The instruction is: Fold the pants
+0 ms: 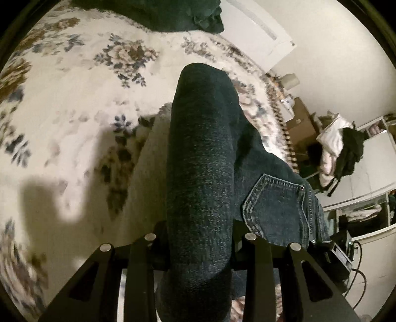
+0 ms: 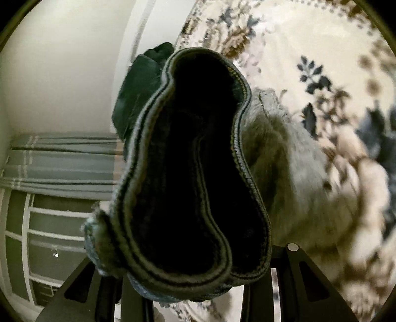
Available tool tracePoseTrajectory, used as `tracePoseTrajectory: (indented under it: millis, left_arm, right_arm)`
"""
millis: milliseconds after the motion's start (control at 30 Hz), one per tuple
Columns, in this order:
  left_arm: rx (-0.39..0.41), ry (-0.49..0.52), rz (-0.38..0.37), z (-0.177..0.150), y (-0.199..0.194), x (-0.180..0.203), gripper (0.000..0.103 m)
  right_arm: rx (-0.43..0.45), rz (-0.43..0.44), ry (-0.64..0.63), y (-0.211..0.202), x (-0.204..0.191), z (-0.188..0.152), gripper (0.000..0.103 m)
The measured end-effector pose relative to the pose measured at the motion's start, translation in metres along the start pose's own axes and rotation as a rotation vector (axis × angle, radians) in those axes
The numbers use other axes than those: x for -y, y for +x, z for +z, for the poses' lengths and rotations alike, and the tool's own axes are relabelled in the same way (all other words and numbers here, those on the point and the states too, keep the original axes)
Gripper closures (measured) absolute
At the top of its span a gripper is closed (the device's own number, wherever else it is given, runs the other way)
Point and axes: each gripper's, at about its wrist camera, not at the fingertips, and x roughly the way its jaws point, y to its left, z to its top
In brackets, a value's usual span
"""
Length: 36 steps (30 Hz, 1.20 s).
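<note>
Dark blue jeans point(image 1: 203, 153) hang from my left gripper point(image 1: 200, 237), which is shut on a thick fold of denim; a back pocket point(image 1: 277, 205) shows to the right. In the right wrist view my right gripper point(image 2: 195, 277) is shut on a leg end of the jeans point(image 2: 188, 173), whose hemmed opening gapes at the camera. Both grippers hold the jeans above the floral bedspread point(image 1: 74, 104). The fingertips are hidden by the cloth.
A grey fuzzy blanket point(image 2: 292, 173) lies on the bedspread below the jeans. A dark green garment point(image 1: 173, 14) lies at the far end of the bed. Cardboard boxes point(image 1: 299, 123), piled clothes point(image 1: 341, 146) and white shelving point(image 1: 371, 158) stand right of the bed. A window point(image 2: 49, 235) is at left.
</note>
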Motion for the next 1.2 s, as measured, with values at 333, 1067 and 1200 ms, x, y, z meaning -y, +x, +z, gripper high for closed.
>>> tracePoseTrajectory:
  millis: [333,1067,1200]
  left_arm:
    - [-0.018,0.056,0.085,0.001,0.030,-0.019,0.050]
    - [0.128,0.373,0.539,-0.077,-0.066,0.096,0.009]
    - [0.165,0.371,0.522,-0.093,-0.107,0.118,0.009]
  right_arm:
    - [-0.017,-0.178,-0.043,0.010,0.020,0.009,0.045]
    - [0.258,-0.863,-0.596,-0.106,-0.157,-0.112,0.000]
    - [0.277,-0.846,-0.605,-0.144,-0.184,-0.139,0.000]
